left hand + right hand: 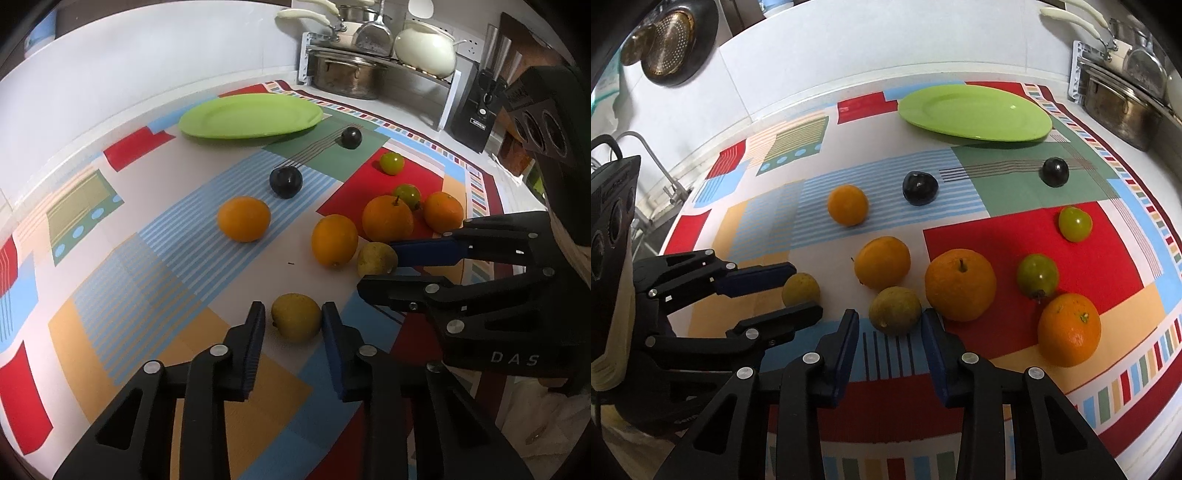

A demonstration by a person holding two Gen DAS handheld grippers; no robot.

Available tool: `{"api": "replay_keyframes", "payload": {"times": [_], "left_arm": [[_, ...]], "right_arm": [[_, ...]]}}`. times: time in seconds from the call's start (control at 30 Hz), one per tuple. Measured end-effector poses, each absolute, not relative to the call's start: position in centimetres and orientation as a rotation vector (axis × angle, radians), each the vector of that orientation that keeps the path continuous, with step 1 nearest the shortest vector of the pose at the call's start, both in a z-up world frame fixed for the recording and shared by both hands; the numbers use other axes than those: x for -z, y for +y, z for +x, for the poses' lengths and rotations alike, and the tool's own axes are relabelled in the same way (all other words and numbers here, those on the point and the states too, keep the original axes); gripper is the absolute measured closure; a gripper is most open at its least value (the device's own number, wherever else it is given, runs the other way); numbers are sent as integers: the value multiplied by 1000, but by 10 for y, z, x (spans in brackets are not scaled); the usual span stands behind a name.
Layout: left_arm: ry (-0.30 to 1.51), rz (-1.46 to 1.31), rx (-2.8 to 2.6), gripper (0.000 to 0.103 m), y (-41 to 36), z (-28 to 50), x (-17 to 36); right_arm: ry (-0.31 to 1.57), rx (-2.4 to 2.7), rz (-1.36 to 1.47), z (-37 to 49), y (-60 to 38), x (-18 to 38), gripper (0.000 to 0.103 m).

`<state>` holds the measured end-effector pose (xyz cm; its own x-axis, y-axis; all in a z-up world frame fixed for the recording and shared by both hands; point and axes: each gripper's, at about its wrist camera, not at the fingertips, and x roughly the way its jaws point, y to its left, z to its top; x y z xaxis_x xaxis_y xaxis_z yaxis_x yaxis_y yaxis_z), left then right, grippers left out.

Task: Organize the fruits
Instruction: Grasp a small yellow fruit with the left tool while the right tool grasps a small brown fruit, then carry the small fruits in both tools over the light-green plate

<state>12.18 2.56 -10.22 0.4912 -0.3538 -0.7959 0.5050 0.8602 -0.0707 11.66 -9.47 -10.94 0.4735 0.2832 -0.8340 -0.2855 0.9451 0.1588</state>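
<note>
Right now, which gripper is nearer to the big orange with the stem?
Right. The right gripper closes around a yellow-green fruit lying right beside that orange; the left gripper grips another yellowish fruit farther away.

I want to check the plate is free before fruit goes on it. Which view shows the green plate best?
The right wrist view: the green plate is seen more from above, its bare inner surface showing, nothing on it. The left wrist view shows the same plate flatter and more edge-on, still whole and bare.
</note>
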Motion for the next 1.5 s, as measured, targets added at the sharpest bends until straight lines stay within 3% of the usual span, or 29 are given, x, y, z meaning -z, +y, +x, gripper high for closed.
{"api": "replay_keyframes", "payload": {"times": [0.13,0.83,1.5], "left_arm": [[923,157,511,75,28,123,101],[766,129,366,75,19,123,39],[652,172,387,75,-14,218,-12]], "right_arm": [[1021,-342,-8,119,-95,111,72],[869,-379,3,115,-112,65,72],[759,-338,4,198,-145,12,72]]}}
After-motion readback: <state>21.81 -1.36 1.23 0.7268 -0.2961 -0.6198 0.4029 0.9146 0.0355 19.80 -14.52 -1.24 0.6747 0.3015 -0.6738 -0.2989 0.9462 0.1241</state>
